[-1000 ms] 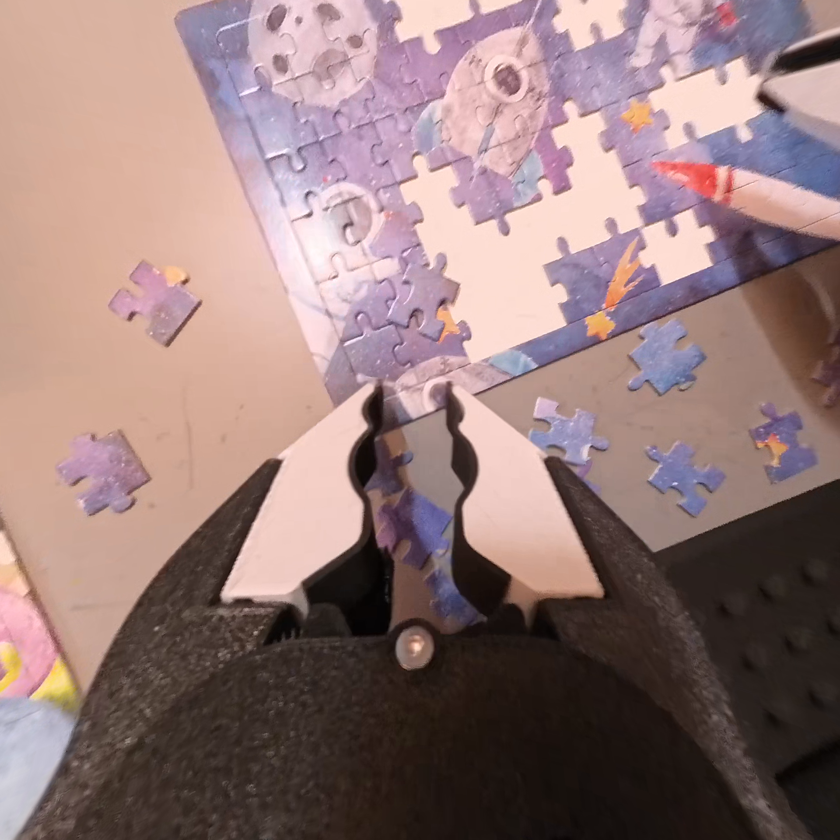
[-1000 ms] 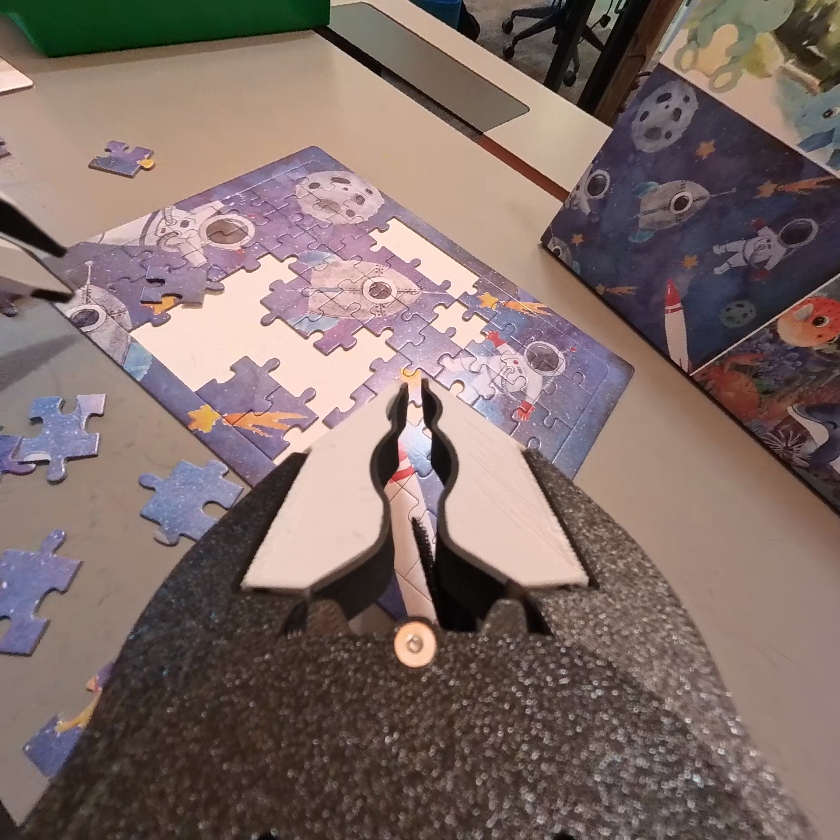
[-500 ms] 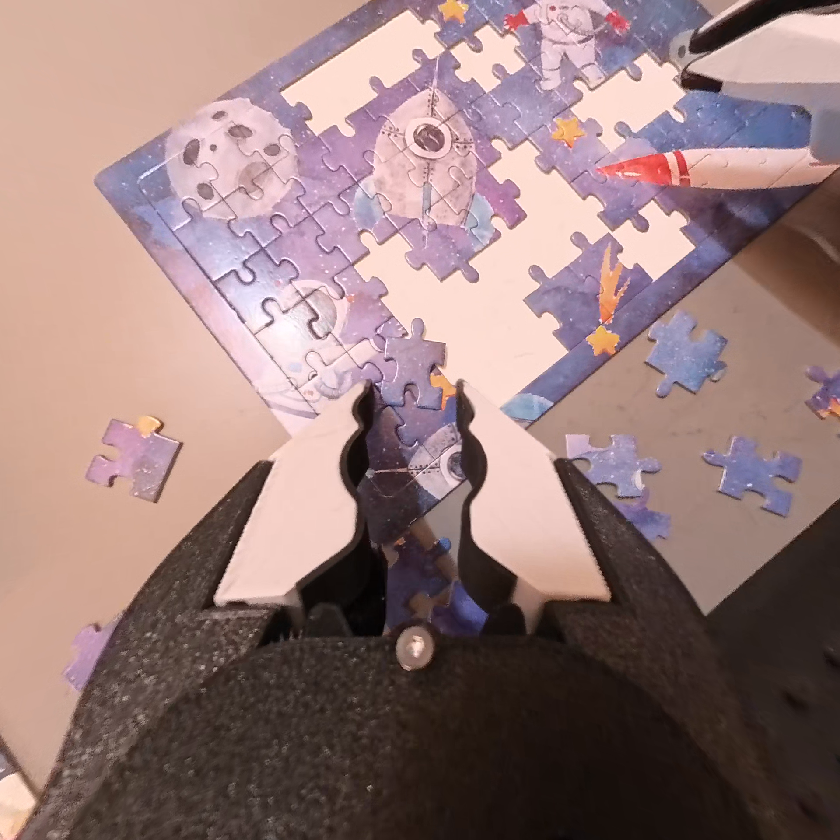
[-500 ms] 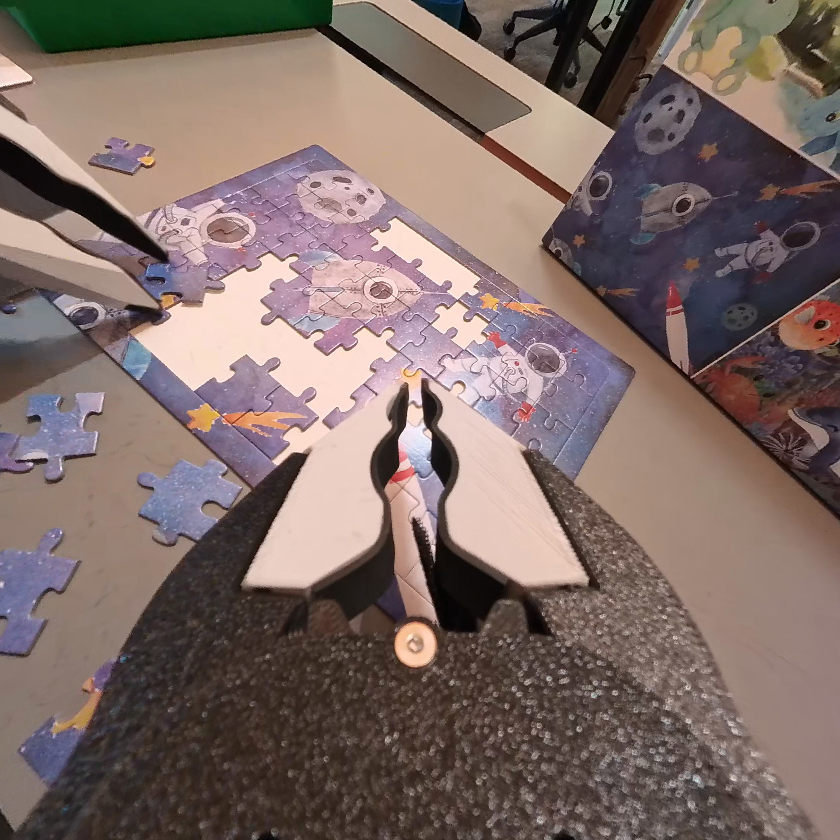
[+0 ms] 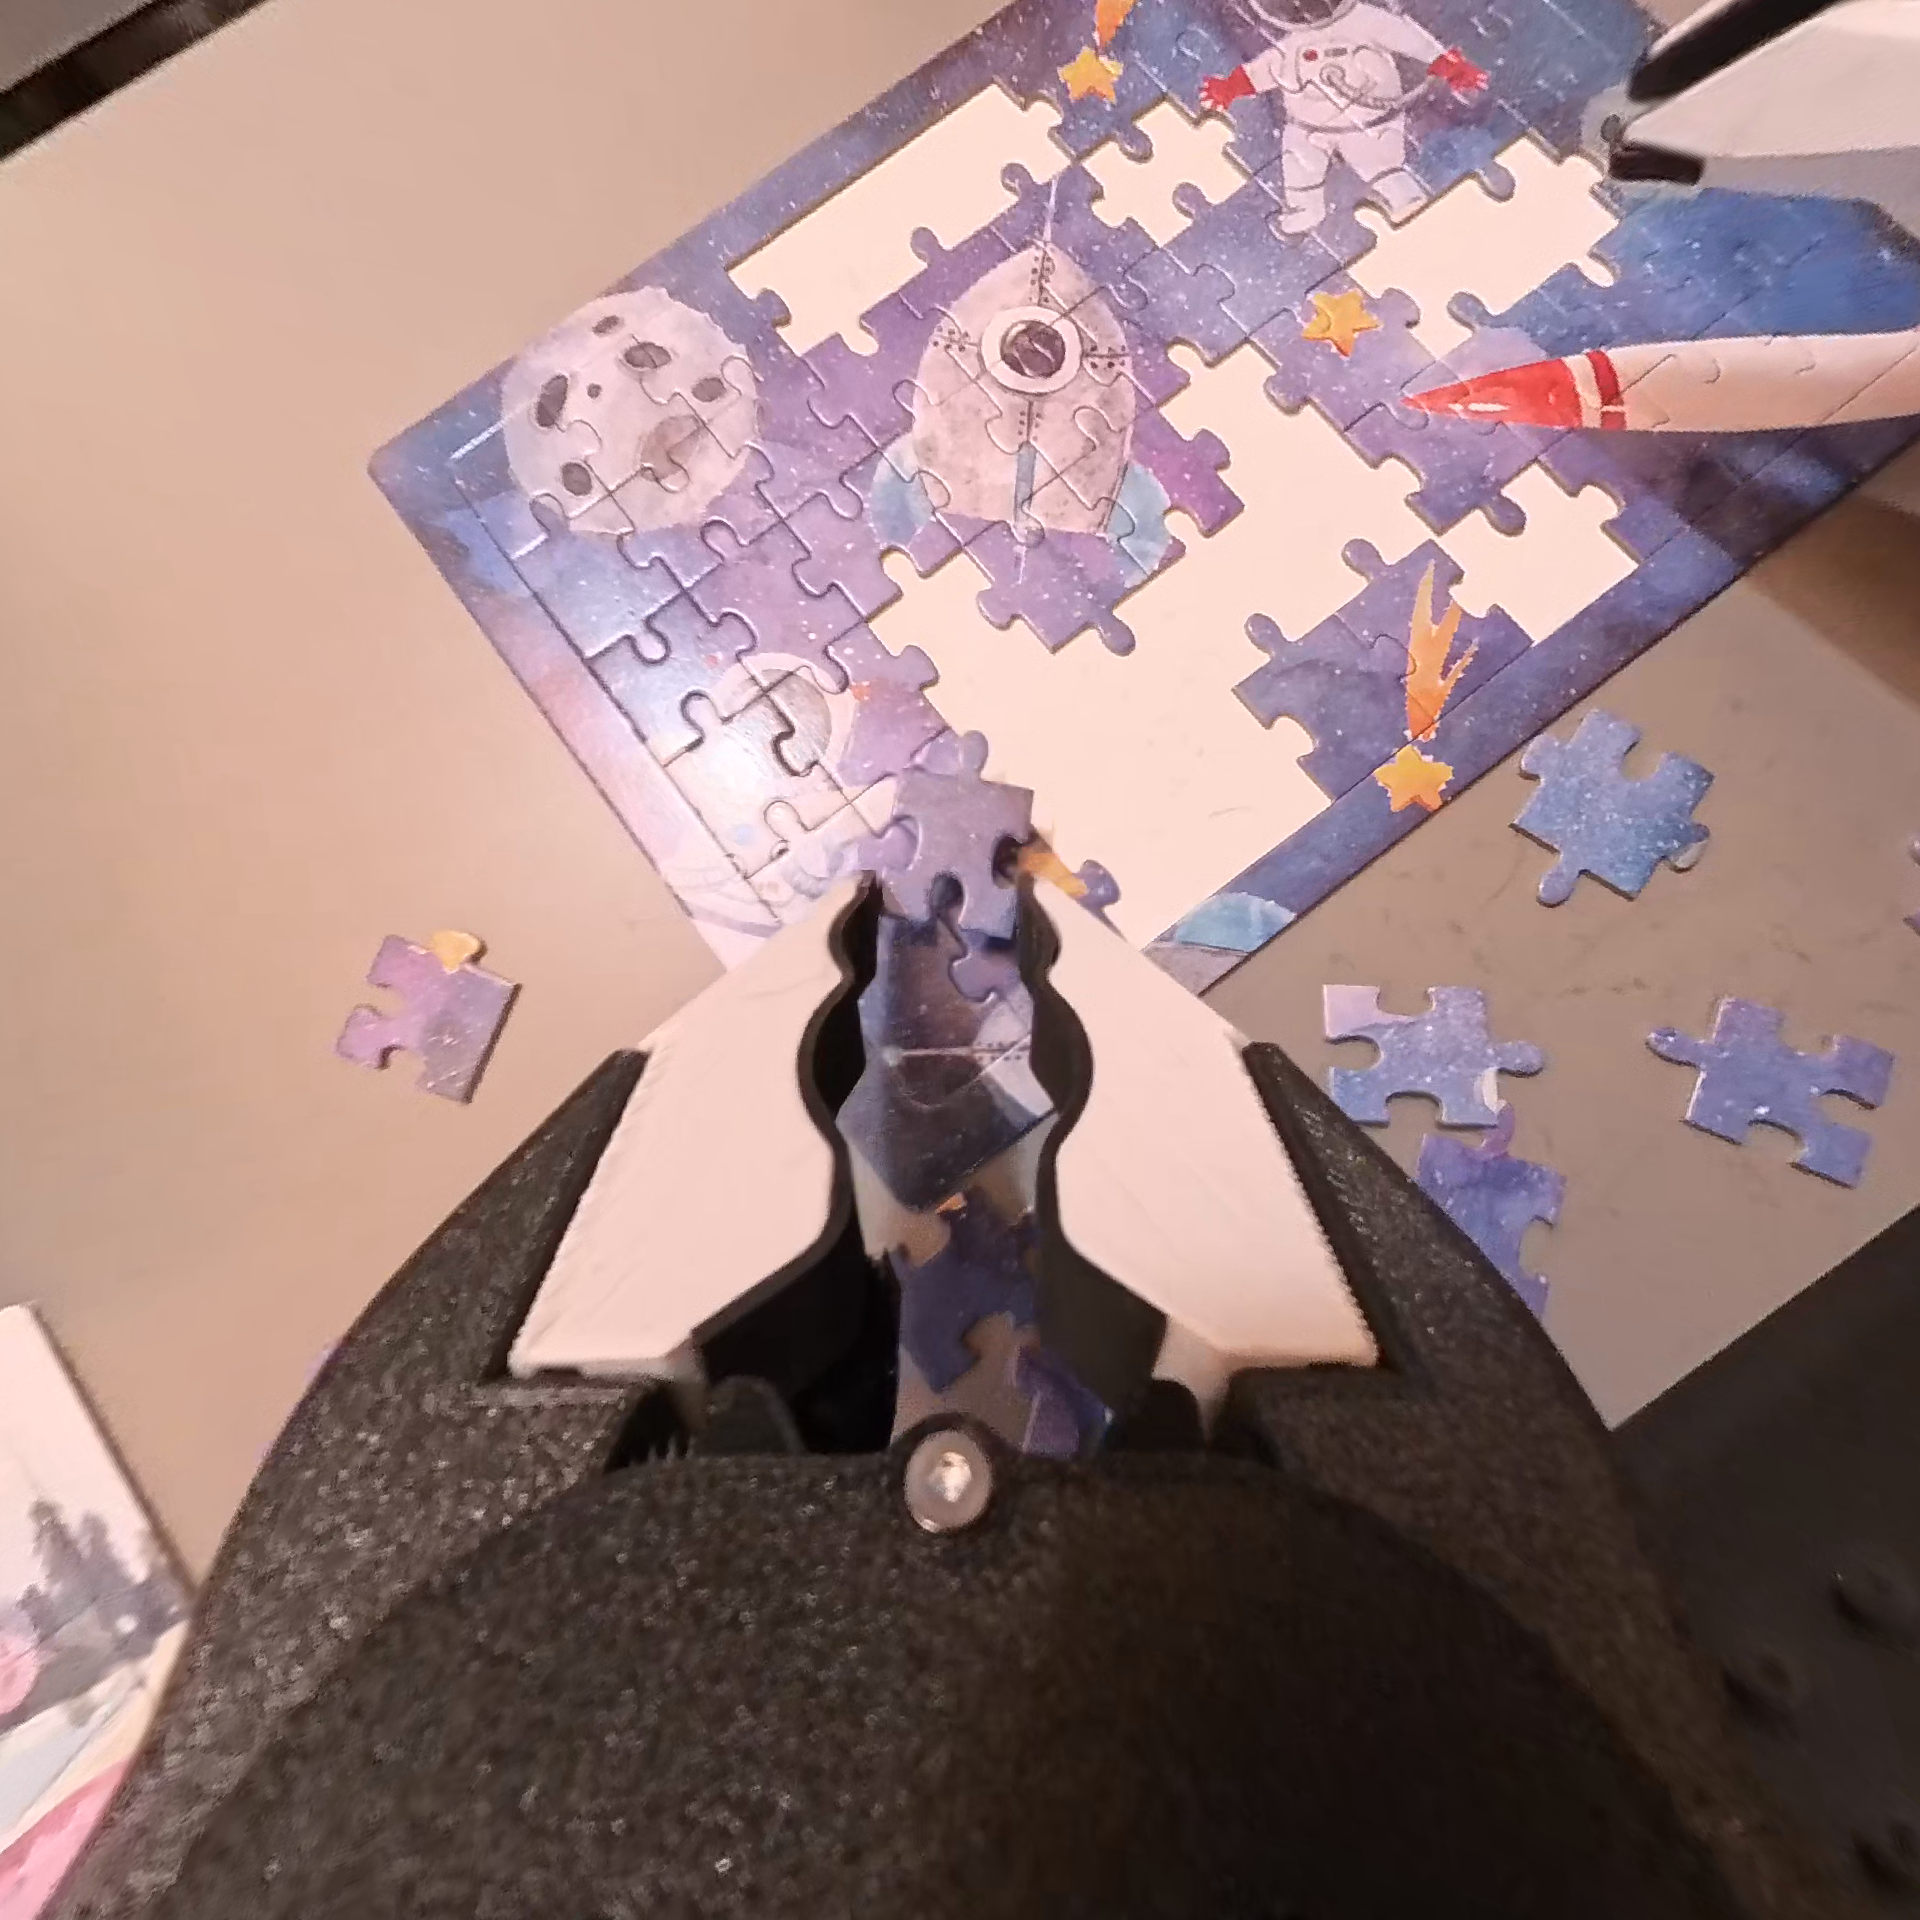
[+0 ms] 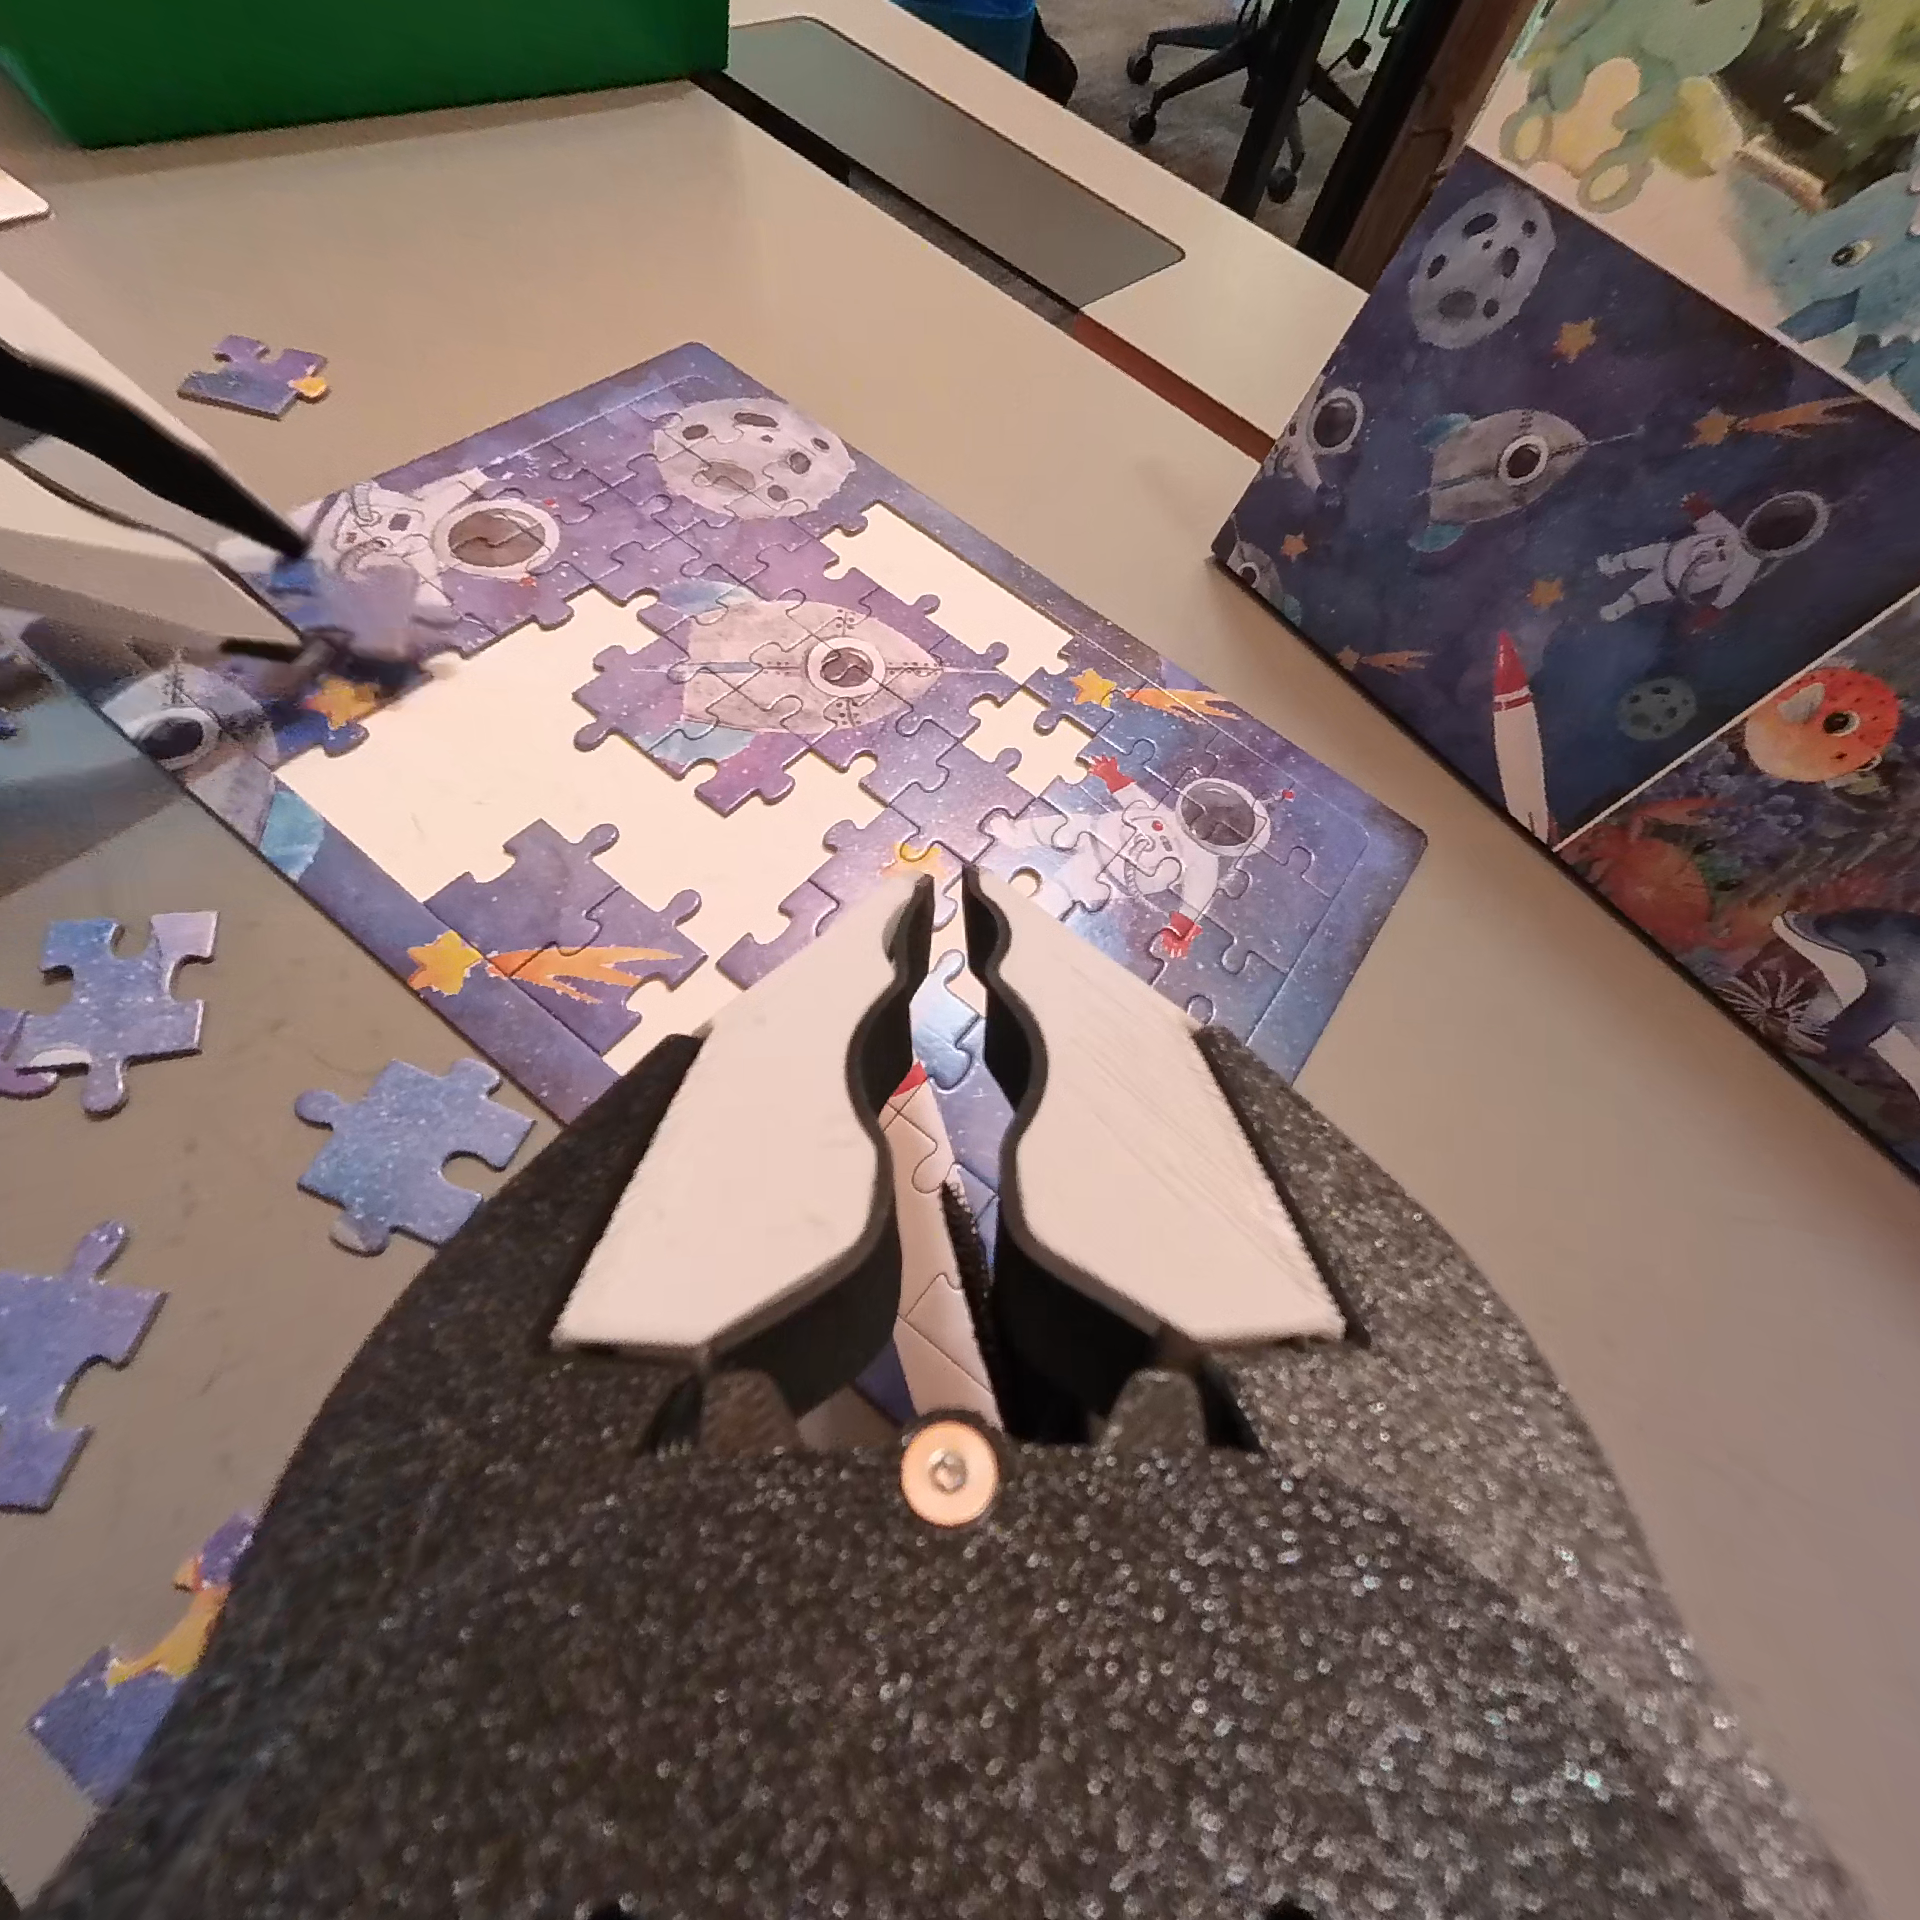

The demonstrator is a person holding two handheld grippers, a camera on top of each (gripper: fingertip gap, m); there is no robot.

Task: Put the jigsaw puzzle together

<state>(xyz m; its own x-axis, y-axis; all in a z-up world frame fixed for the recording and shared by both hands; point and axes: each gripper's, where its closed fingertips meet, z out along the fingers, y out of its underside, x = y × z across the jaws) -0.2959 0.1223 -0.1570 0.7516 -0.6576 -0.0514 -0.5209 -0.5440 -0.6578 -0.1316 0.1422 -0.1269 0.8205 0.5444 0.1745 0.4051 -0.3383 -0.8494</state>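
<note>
The left gripper (image 5: 951,894), pinched on a purple piece (image 5: 961,857), hangs over the puzzle's (image 5: 665,582) near corner, white gaps lying ahead and rightward.

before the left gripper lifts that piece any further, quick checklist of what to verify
1. Grip: left gripper pinches the purple piece at its tips: ok.
2. Piece level: it looks tilted: not ok.
3. Free of neighbours: cannot tell.
4. Open slots: white gaps remain in the puzzle board: ok.
5. Right gripper out of the way: near shut, empty, over the board's far end: ok.
6. Loose pieces in reach on the table: ok.
</note>
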